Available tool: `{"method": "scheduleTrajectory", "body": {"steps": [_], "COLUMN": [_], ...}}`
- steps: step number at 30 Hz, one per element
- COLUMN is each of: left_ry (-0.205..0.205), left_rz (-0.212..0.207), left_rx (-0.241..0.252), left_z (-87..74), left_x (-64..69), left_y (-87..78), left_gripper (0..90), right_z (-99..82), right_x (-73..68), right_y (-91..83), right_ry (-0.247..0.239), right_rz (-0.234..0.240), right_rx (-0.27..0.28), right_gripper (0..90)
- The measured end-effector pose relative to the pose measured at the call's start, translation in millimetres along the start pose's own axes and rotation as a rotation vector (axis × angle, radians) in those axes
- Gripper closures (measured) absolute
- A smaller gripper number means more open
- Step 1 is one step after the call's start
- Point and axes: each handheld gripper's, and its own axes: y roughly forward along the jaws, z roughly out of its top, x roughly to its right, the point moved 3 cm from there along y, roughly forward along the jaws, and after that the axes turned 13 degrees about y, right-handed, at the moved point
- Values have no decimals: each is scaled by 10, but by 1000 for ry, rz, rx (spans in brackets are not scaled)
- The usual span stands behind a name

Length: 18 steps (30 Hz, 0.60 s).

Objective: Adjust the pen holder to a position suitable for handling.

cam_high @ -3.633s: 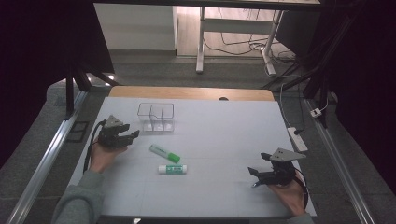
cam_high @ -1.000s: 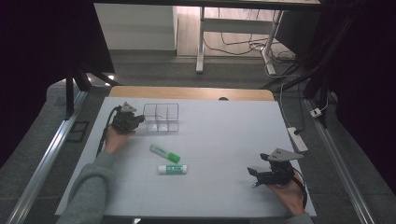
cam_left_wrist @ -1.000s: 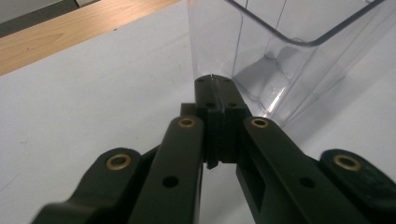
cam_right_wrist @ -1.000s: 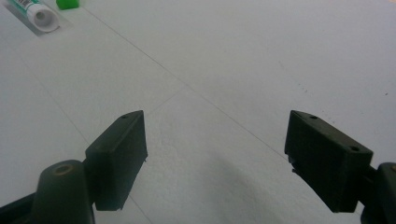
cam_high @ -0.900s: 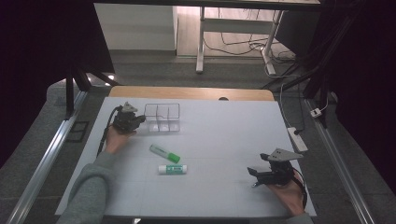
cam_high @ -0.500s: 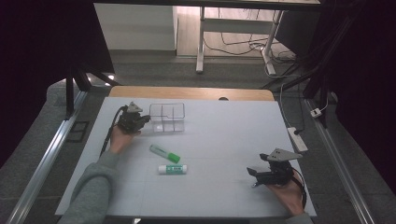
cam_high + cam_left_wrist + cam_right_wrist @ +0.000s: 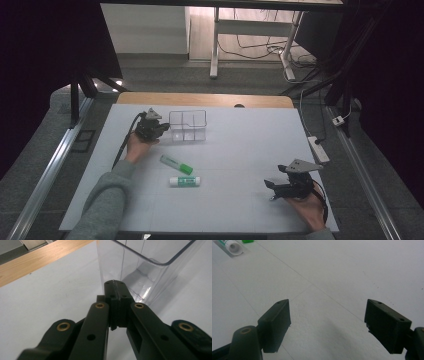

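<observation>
Clear plastic box (image 7: 187, 125) near the far edge of the white table (image 7: 250, 150), upright, with thin dividers inside and nothing in the compartments. Left gripper (image 7: 159, 129) right at its left wall, jaws clenched together; in the left gripper view tips (image 7: 113, 283) meet the transparent wall (image 7: 150, 272) low down (pinching the thin edge or only pressing against it: cannot tell for sure). Right gripper (image 7: 272, 186) resting well apart at the near right side, jaws released wide over bare table (image 7: 327, 322), grasping nothing.

Probably very light and stiff, this box, but with smooth glossy walls, so likely slippery and easy to slide or tip on the table. Thin plastic, so maybe ready to crack under a hard squeeze. Best to take hold over the top rim of one wall, one jaw inside and one outside, near a corner or a divider where the wall is stiffer. Better to keep a push low, and gentle.

Green marker (image 7: 176, 164) and glue stick (image 7: 185, 181) lying apart, nearer to the person.
</observation>
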Motion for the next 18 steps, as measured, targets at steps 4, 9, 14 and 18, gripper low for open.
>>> {"method": "scheduleTrajectory", "body": {"steps": [4,9,14,18], "left_ry": [5,16,21,28], "left_rz": [-8,-14,-21,-31], "left_rx": [7,10,16,18], "left_z": [55,109,158,200], "left_x": [30,57,87,120], "left_y": [54,110,144,176], "left_gripper": [887,887,887,887], "right_z": [3,2,4,6], "right_x": [-4,-5,-17,-24], "right_y": [-1,-3,-11,-9], "right_ry": [0,0,-5,-5], "right_rz": [0,0,-2,-5], "right_rx": [0,-2,-3,-5], "right_gripper": [209,209,209,209]}}
